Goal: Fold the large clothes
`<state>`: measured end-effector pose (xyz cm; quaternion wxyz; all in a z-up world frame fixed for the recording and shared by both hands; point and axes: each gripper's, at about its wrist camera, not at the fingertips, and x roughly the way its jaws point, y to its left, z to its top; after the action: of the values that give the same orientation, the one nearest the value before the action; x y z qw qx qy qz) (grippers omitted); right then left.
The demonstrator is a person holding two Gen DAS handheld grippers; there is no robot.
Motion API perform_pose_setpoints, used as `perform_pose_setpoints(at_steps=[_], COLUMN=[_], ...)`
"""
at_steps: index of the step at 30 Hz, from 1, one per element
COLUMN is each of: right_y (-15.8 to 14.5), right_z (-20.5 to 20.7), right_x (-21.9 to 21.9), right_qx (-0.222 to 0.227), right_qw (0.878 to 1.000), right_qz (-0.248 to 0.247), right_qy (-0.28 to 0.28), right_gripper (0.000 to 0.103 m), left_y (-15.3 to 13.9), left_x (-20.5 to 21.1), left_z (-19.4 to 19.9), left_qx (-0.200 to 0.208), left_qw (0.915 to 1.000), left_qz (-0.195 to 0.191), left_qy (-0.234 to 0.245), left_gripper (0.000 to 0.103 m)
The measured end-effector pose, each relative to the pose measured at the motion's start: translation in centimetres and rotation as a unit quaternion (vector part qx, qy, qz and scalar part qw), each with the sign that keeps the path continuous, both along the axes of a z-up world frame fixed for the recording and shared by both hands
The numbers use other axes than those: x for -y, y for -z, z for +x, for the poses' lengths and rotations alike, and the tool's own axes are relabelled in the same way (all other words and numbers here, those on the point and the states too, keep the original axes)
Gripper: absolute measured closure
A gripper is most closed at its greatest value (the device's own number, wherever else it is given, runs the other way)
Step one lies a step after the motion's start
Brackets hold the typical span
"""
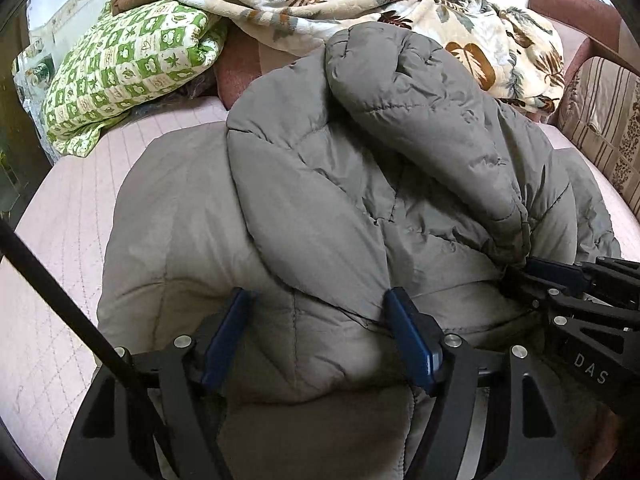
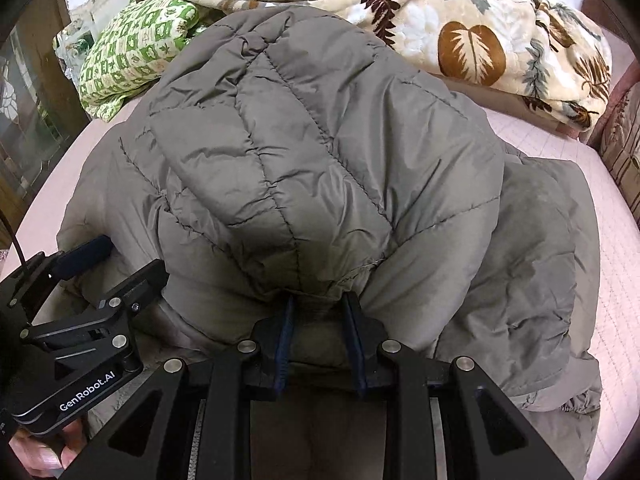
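Pink quilted bed cover (image 1: 60, 248) underneath; beyond the jaws, a leaf-print blanket (image 2: 472, 40) and green checked pillow (image 1: 128, 68). Grey puffer jacket (image 1: 320, 184) spread ahead. Left gripper (image 1: 320, 328) released, jaws wide astride a padded bulge. Right gripper (image 2: 318, 320) clenched on the jacket's folded-over edge.

"GenRobot.AI" on left hand-held gripper (image 2: 86, 276); "DAS" on right hand-held gripper (image 1: 516, 270)
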<state>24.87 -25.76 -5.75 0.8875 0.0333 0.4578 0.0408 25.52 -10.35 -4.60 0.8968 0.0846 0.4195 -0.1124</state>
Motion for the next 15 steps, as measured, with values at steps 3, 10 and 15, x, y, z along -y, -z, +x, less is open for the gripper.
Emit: perform_pose_setpoints(at_steps=[3,10,15], right_y=[-0.02,-0.03,-0.02], right_z=[-0.10,-0.18,-0.14], right_x=[-0.07,-0.21,-0.16], right_qx=[0.001,0.001,0.001], right_qw=[1.000,1.000,1.000], right_qz=[-0.002,-0.005,-0.005], right_qy=[0.000,0.000,0.000], right_gripper=[0.075,0.075,0.075], left_y=[-0.01,-0.01,-0.01], left_x=[0.00,0.00,-0.01], left_z=[0.01,0.05,0.03], left_qx=[0.001,0.001,0.001], left_qw=[1.0000,1.0000,1.0000], left_qz=[0.002,0.003,0.003], left_qy=[0.000,-0.001,-0.001], left_gripper=[0.031,0.031,0.031])
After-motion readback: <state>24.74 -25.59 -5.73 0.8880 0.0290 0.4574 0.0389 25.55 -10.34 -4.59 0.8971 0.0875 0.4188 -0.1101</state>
